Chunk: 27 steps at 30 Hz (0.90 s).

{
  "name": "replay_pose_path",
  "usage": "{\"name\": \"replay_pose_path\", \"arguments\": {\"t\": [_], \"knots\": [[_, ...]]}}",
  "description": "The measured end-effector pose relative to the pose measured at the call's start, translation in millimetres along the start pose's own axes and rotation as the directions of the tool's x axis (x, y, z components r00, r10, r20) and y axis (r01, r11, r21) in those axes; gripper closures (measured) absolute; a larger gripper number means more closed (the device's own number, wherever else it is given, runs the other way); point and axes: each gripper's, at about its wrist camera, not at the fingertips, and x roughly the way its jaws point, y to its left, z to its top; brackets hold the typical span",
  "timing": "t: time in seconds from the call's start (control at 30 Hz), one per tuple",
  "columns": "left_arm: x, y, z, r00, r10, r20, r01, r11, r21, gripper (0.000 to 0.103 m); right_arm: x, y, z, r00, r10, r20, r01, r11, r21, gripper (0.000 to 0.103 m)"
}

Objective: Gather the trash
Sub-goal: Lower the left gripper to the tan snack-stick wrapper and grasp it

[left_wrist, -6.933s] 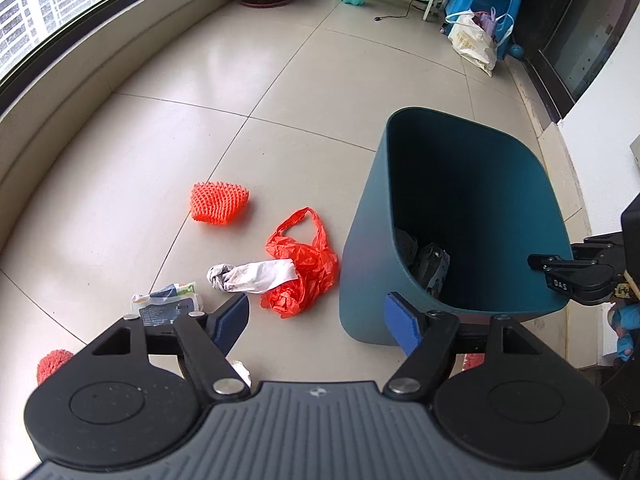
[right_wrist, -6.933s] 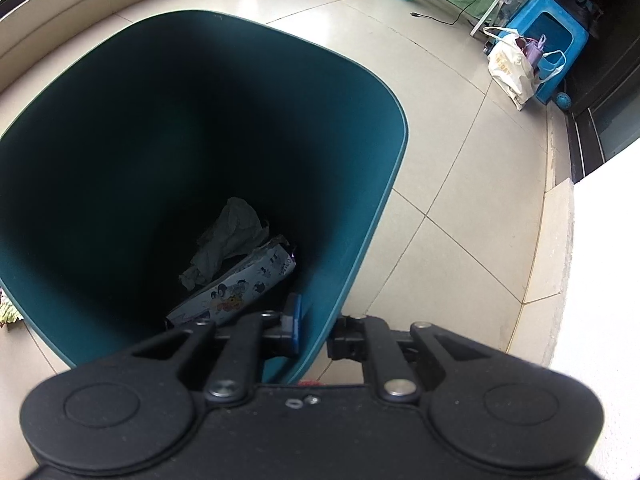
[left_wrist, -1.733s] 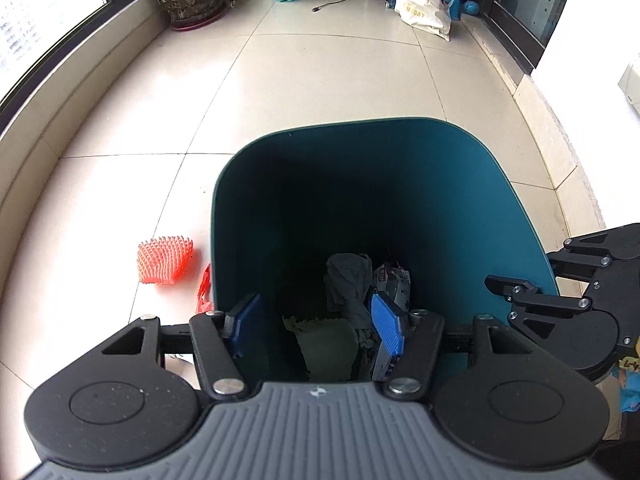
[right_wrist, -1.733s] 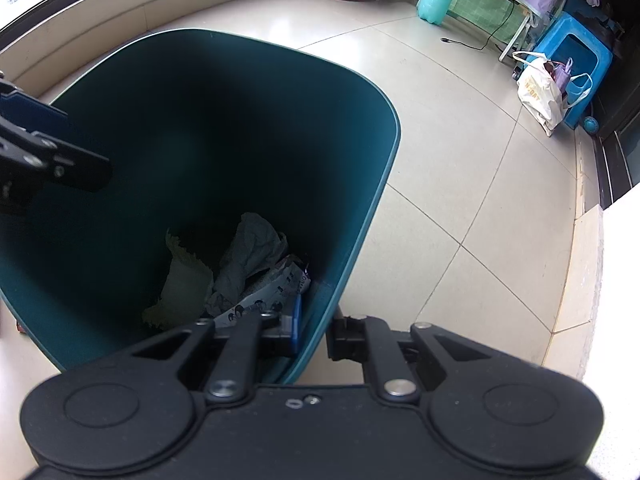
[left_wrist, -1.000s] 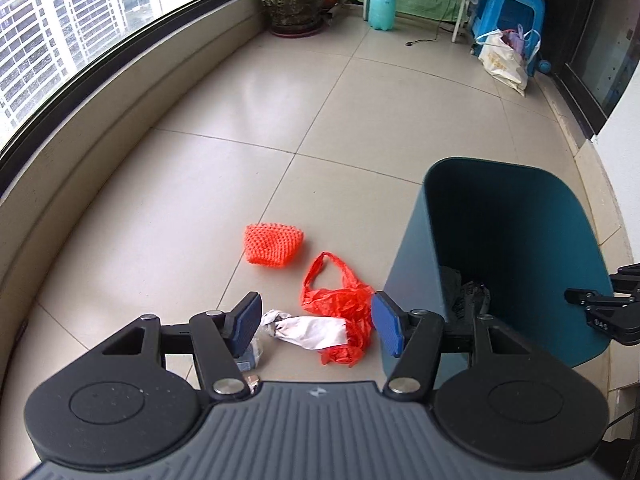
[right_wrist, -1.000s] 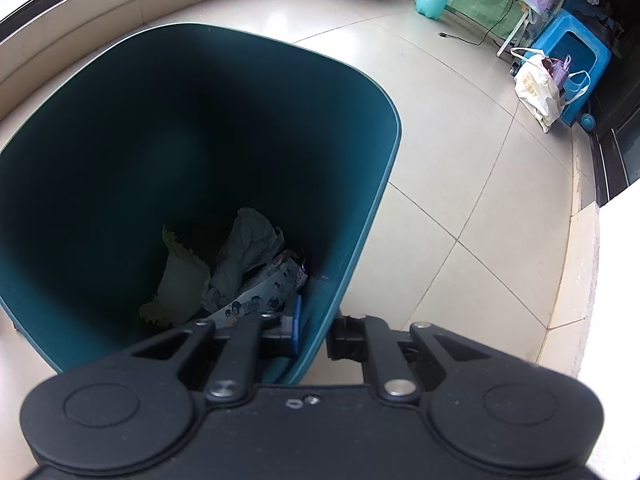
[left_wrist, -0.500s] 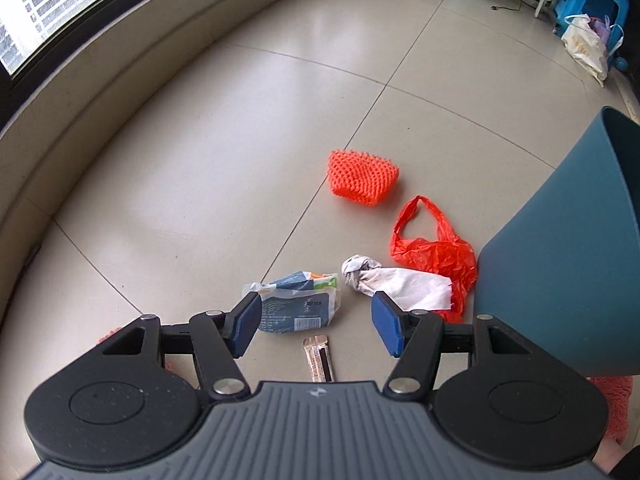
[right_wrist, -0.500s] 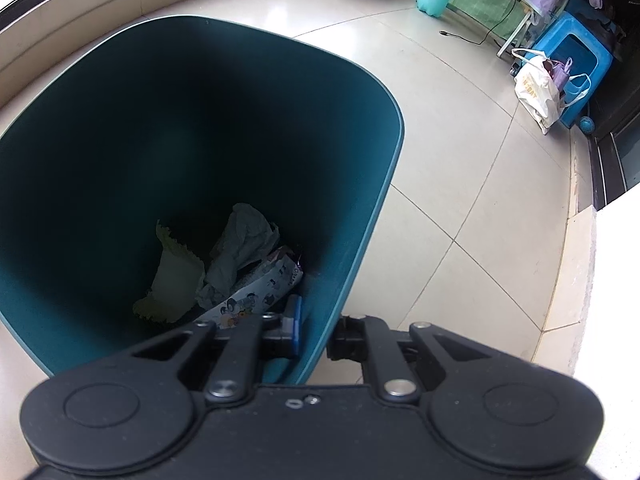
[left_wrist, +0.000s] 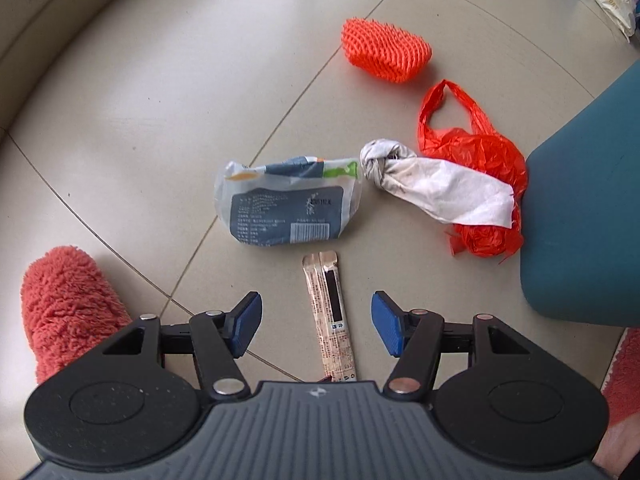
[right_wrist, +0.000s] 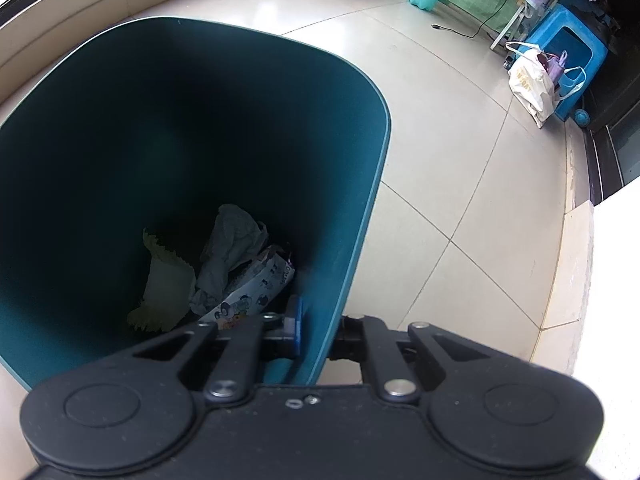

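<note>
left tongs (left_wrist: 316,322) hang apart over the thin sachet (left_wrist: 330,316): light, flat, slippery, best pinched across its narrow middle. right tongs (right_wrist: 320,330) stay clamped on the bin (right_wrist: 352,240) rim.

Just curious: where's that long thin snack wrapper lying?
Left wrist view: the thin wrapper lies on the floor between the open left gripper fingers, just below the blue-labelled packet.

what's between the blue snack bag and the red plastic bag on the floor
A knotted white tissue, seen in the left wrist view: its knot almost touches the snack bag, and its flat end lies over the red bag.
</note>
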Motion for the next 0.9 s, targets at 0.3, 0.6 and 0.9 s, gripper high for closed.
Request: {"name": "replay_pose_path", "arguments": {"t": [0.3, 0.6, 0.9], "knots": [[63, -13, -14, 0.994, -0.030, -0.100, 0.026, 0.999, -0.042, 0.045, 3, 1, 3, 1.000, -0.004, -0.004, 0.004, 1.000, 0.001, 0.093], [83, -12, -21, 0.992, -0.010, -0.129, 0.002, 0.998, -0.064, 0.068, 3, -1, 1, 1.000, 0.004, 0.003, -0.004, 1.000, 0.006, 0.094], [84, -10, -19, 0.992, 0.039, -0.123, -0.046, 0.997, -0.059, 0.082, 2, 0, 1, 1.000, 0.000, 0.005, 0.000, 1.000, 0.006, 0.094]]}}
